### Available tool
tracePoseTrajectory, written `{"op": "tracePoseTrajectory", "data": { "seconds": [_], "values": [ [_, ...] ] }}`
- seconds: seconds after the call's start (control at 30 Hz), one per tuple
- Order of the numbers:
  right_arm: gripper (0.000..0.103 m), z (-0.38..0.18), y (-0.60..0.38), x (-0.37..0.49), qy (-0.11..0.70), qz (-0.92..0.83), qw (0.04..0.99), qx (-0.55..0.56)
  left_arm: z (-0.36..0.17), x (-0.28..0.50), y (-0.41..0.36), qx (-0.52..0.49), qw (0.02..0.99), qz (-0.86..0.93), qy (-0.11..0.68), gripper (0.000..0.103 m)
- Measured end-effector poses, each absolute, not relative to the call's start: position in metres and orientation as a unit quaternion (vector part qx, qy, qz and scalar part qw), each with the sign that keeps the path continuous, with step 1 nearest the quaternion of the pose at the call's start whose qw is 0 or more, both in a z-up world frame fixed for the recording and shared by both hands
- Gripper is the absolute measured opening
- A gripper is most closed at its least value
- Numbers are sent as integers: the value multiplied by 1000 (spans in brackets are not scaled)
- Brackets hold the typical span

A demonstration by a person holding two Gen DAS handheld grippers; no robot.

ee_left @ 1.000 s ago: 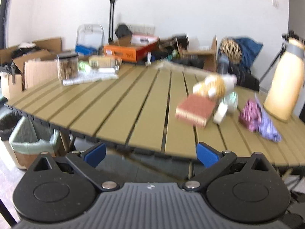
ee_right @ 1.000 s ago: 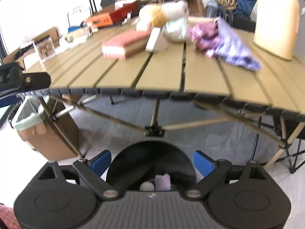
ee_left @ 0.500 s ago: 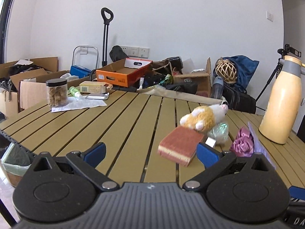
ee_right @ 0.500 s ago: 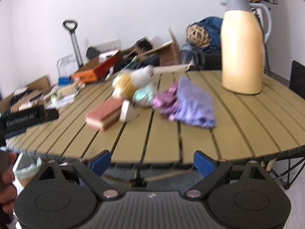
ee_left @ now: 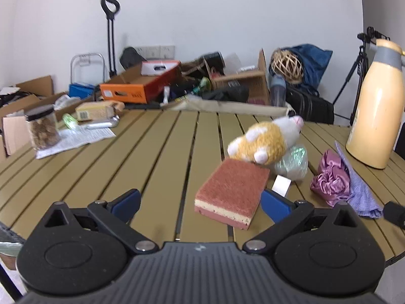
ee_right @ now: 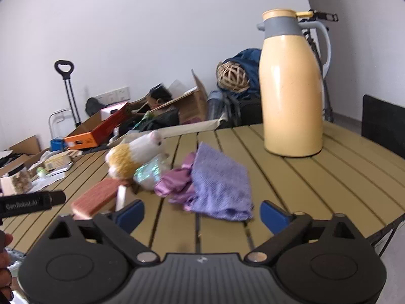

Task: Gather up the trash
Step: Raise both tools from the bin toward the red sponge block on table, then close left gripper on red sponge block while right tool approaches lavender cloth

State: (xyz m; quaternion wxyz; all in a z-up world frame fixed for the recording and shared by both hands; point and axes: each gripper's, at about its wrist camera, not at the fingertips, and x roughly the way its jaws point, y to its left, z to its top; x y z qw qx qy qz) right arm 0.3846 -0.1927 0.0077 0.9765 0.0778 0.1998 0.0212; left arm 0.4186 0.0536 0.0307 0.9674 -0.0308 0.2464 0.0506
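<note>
On the slatted olive table (ee_left: 152, 157) lie a crumpled clear-green plastic wrapper (ee_left: 292, 164) (ee_right: 149, 173), a small white paper scrap (ee_left: 281, 185) (ee_right: 121, 197), and crumpled purple shiny wrap (ee_left: 329, 178) (ee_right: 176, 183). A red-and-cream sponge (ee_left: 231, 192) (ee_right: 97, 198) lies in front of them. My left gripper (ee_left: 200, 204) is open and empty, with the sponge between its blue pads. My right gripper (ee_right: 201, 212) is open and empty, just short of a folded purple cloth (ee_right: 220, 183).
An orange-and-white plush toy (ee_left: 267, 139) leans on the wrapper. A tall yellow thermos (ee_right: 291, 88) stands at the back right. A jar (ee_left: 43, 129), paper and packets sit at the table's far left. Boxes and bags crowd the floor behind. A dark chair (ee_right: 383, 124) is at the right.
Both grippers have risen from below the table edge to above the tabletop and moved forward toward the pile. Both stayed open.
</note>
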Motion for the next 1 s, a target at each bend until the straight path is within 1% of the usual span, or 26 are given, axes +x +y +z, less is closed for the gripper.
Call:
{"op": "tracePoseTrajectory", "data": {
  "seconds": [0.27,0.6,0.9,0.93,0.97,1.0],
  "values": [
    [103,-2,-209,390,208,10,975,81,11,454,46,-19,961,42,274,103],
    [103,-11,-227,395,224,-14,969,101,-1,480,33,-17,957,31,288,103],
    [103,-17,-234,397,230,-21,968,102,-7,496,40,-49,953,29,296,103],
    [103,-17,-235,397,231,-22,967,103,-8,498,40,-48,953,26,299,100],
    [103,-17,-235,398,232,-23,967,103,-9,499,39,-47,952,23,302,94],
    [103,-18,-235,398,232,-23,967,102,-9,499,39,-46,951,20,304,91]
  ]
}}
